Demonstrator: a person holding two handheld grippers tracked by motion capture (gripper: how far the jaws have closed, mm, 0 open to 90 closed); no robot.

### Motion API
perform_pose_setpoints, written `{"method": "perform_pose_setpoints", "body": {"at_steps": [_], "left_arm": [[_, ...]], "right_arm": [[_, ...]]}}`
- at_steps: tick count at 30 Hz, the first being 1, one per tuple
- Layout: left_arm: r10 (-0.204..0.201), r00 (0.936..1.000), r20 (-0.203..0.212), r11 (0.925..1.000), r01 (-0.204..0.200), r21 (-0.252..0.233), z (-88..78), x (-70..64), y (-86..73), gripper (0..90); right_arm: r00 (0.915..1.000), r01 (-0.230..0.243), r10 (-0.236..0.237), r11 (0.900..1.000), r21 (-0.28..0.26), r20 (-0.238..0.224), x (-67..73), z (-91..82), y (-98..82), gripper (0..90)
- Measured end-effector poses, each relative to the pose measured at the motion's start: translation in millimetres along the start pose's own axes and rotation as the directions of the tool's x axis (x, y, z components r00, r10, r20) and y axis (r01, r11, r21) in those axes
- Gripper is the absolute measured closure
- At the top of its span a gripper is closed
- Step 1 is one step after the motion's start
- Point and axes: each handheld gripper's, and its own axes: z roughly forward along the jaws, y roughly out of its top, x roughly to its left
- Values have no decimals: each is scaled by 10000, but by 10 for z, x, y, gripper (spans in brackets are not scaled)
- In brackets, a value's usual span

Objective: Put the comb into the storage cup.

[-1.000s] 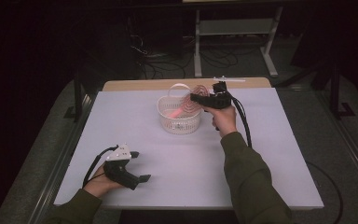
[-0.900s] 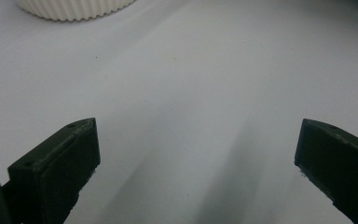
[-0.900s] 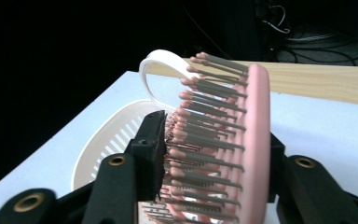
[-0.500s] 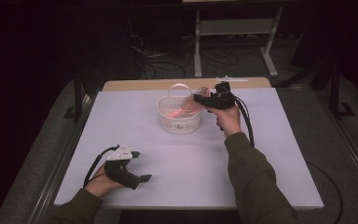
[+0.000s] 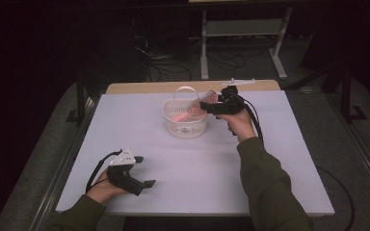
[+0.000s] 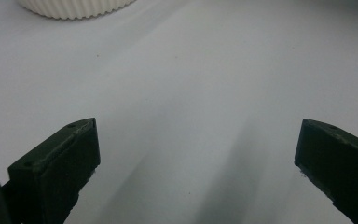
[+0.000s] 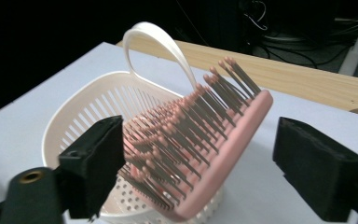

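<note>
A pink hairbrush (image 7: 200, 140) leans in a white slotted basket (image 7: 84, 112) with a hoop handle, its head sticking up over the rim. My right gripper (image 7: 196, 158) is at the basket's right side. Its jaws have just been opening and now stand wide on either side of the brush head, the right pad well off its back. In the high view the brush (image 5: 192, 111) rests in the basket (image 5: 185, 127), with the right gripper (image 5: 207, 107) beside it. My left gripper (image 5: 143, 172) rests open near the table's front left, nothing between its jaws (image 6: 196, 154).
The white table top (image 5: 270, 159) stretches wide around the basket. A wooden strip (image 5: 144, 87) runs along its far edge. Beyond it, on the dark floor, are a metal rack (image 5: 243, 33) and cables.
The right gripper's jaws have come apart from the hairbrush, which now lies on the basket by itself. The left hand and gripper have kept still.
</note>
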Motion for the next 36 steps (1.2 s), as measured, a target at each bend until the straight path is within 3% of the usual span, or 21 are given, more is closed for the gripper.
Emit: {"method": "perform_pose_setpoints", "body": {"at_steps": [7, 12, 29, 36], "left_arm": [[-59, 10000, -33, 10000, 59, -19, -4, 3, -5, 0], [-50, 10000, -49, 10000, 50, -24, -8, 2, -7, 0], [-31, 10000, -79, 10000, 31, -22, -16, 13, -13, 0], [-28, 9999, -137, 10000, 28, -46, -20, 20, -17, 0]], "right_arm": [[9984, 538, -537, 9985, 79, -177, 36, -49, -29, 27], [9953, 953, -949, 9952, 201, -207, 85, -106, -52, 22], [9899, 1417, -1415, 9888, 467, -68, 123, -252, -199, 17], [9874, 1572, -1558, 9857, 613, -273, 138, -315, -329, 12]]}}
